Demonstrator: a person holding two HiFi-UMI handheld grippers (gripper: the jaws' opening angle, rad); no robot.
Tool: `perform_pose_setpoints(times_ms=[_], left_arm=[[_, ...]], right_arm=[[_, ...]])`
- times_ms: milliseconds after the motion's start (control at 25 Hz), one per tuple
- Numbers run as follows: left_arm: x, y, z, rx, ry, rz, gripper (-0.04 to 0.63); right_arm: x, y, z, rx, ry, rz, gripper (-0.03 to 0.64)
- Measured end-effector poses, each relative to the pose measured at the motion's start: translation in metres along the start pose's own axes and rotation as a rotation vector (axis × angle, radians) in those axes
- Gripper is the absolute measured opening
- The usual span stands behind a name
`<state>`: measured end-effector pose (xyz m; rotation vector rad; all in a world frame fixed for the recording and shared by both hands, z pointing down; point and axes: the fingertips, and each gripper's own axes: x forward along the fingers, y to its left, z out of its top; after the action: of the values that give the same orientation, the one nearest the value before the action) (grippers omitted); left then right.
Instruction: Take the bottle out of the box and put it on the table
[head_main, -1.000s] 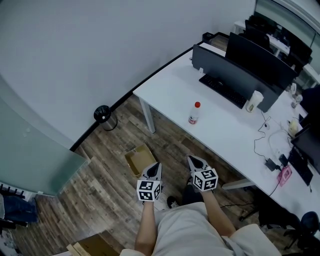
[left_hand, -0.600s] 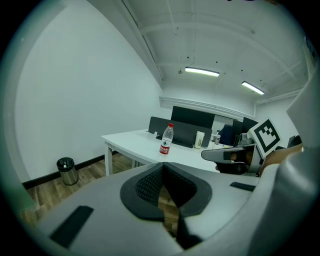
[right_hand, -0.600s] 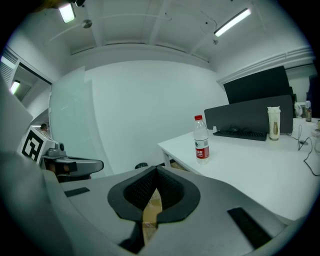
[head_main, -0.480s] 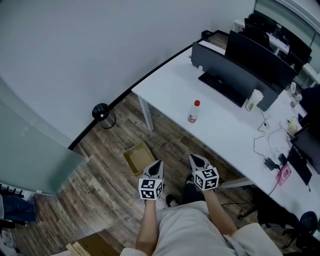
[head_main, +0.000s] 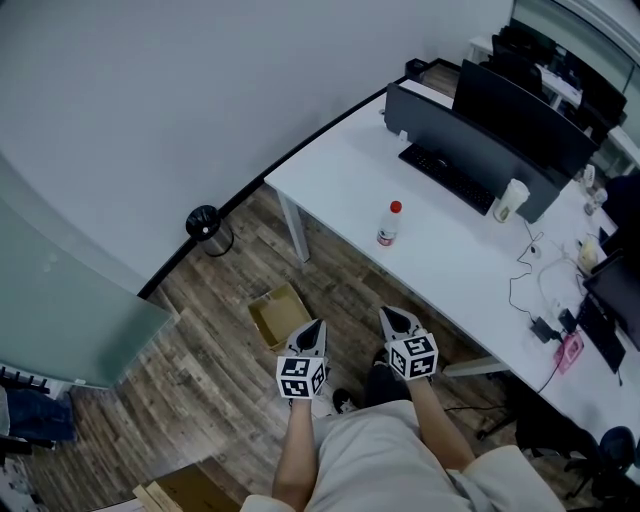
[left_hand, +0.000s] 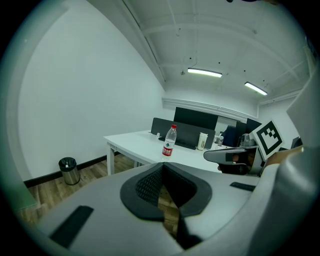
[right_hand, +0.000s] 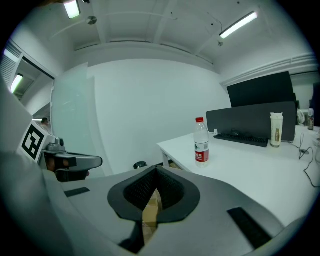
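A clear water bottle with a red cap and red label stands upright on the white table; it also shows in the left gripper view and the right gripper view. An open cardboard box sits on the wooden floor below the table's near side, and it looks empty. My left gripper hovers at the box's right edge, shut with nothing in it. My right gripper is beside it, short of the table edge, also shut and empty. Both point toward the table.
A dark monitor, a keyboard and a white cup stand farther along the table, with cables to the right. A black bin stands by the wall. Another cardboard box lies behind me.
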<state>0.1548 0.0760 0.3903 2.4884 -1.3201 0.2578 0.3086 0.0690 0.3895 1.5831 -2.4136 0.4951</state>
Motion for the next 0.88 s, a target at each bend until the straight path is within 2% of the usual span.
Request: perform_pose_setpoints(times_ms=[240, 880], left_arm=[[0.002, 0.001, 0.004, 0.002, 0.001, -0.002, 0.014], [-0.001, 0.001, 0.001, 0.017, 0.003, -0.017, 0.014]], right_arm=[[0.005, 0.003, 0.005, -0.03, 0.002, 0.004, 0.04], [0.005, 0.013, 0.007, -0.02, -0.013, 0.019, 0.04]])
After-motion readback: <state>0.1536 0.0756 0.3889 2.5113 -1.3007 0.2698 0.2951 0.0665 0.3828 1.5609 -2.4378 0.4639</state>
